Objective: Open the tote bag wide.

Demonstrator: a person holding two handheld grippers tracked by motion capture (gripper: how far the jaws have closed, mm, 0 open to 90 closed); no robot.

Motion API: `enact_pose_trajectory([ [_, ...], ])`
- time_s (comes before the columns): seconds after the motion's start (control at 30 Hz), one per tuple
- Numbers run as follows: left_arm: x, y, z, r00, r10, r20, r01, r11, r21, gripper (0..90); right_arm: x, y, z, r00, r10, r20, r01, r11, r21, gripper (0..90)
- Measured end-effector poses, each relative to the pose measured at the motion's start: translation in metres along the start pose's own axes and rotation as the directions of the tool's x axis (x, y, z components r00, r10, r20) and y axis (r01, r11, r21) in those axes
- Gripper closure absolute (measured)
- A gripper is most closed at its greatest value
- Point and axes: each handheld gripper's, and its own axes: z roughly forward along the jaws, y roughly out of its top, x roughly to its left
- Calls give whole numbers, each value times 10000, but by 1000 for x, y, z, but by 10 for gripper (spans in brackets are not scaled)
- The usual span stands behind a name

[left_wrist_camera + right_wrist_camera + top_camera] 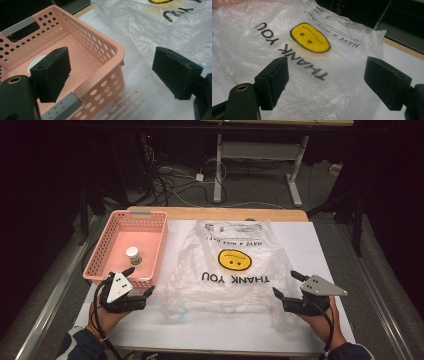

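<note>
Pink basket (102, 251) holds one thing — a white-lidded jar (133, 255).

Thin crinkled glossy plastic bag (227, 270), perforated smooth pink plastic basket (150, 247), matt white table (310, 245)

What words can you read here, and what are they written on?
"THANK YOU": in big black letters on the plastic bag, below its yellow smiley face.
"HAVE A NICE DAY!": in smaller letters on the same bag, on the other side of the face.
Small print along the bag's far edge: too tiny to read.
</note>
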Motion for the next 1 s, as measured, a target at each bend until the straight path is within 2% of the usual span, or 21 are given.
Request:
enact_pose_trajectory([
  [0.1,1,0,0,10000,-80,-47,80,10000,-53,148,1,0,2,9999,-54,-92,56,9999,124,208],
  [0.2,1,1,0,9999,20,-140,-20,10000,-42,149,0,1,3,9999,-138,15,137,9998,154,221],
  [0.43,3,0,2,9998,-31,-194,30,10000,-58,150,-17,7,6,9989,67,462,-78,9997,232,255],
  [0.47,4,-1,2,9998,10,-219,-12,10000,-79,150,-27,12,7,9976,108,681,-125,9996,245,261],
  [0.63,6,-1,2,9997,-62,-226,57,9998,-210,151,-54,26,17,9935,262,1111,-300,9990,322,298],
  [0.73,5,-2,2,9997,-68,-215,64,9998,-190,153,-71,36,32,9901,258,1383,-333,9981,524,310],
  [0.8,5,0,2,9997,83,-210,-88,9997,-236,153,-83,42,46,9885,334,1474,-442,9965,704,320],
  [0.83,5,2,5,9994,242,-238,-250,9990,-357,153,-90,45,55,9887,530,1405,-661,9937,906,325],
  [0.93,4,3,8,9992,345,-188,-351,9989,-317,153,-109,51,82,9845,940,1478,-1124,9862,1214,355],
  [1.0,3,3,8,9991,382,-203,-387,9989,-259,154,-119,54,101,9807,1027,1662,-1301,9779,1634,368],
])
